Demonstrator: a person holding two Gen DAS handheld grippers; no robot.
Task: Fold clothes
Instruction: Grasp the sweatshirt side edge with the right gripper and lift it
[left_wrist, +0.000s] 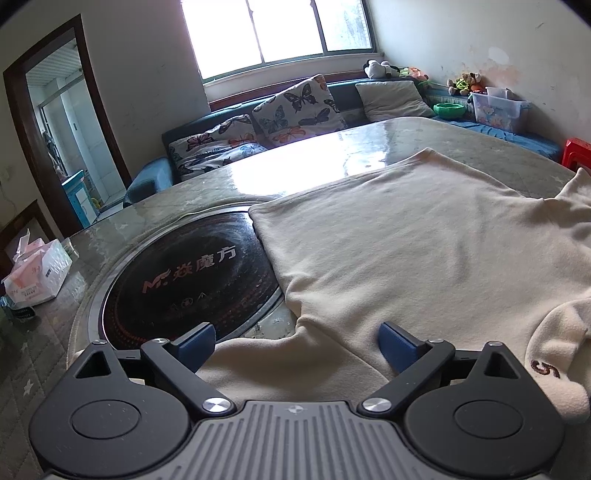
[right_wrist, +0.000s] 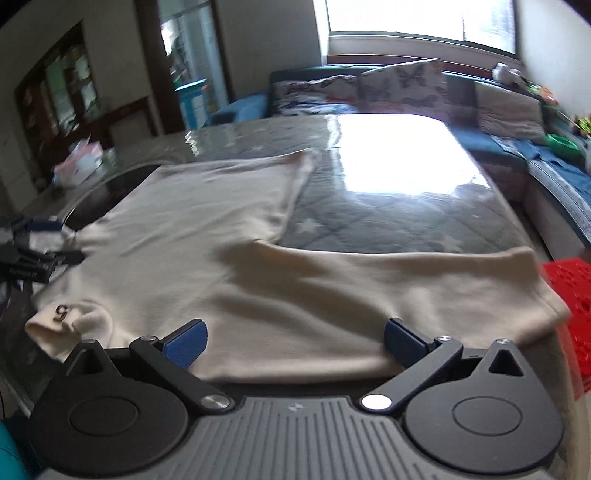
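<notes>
1. A cream sweater (left_wrist: 424, 240) lies spread flat on the tabletop (left_wrist: 207, 192), its hem toward the window and its neck end toward the person holding the tools.
2. The sweater's left edge laps over a round black cooktop (left_wrist: 192, 273) set into the tabletop; red lettering shows on its glass.
3. The collar (left_wrist: 554, 354), turned over and stitched with a small dark "G", sits at the near edge between the two tools.
4. The left gripper (left_wrist: 297, 343) has its jaws spread wide with nothing held; its blue pads (left_wrist: 199, 345) stand either side of the near sleeve fabric, just above it.
5. The right gripper (right_wrist: 295, 341) is likewise wide apart and empty-handed, poised over the sweater's other sleeve (right_wrist: 424, 288), which stretches toward a red stool (right_wrist: 570, 280).
6. A tissue box (left_wrist: 37, 273) rests near the tabletop's left edge, well apart from the sweater.
7. Behind the tabletop, butterfly-print cushions (left_wrist: 295, 107) lean on a blue sofa under the window.
</notes>
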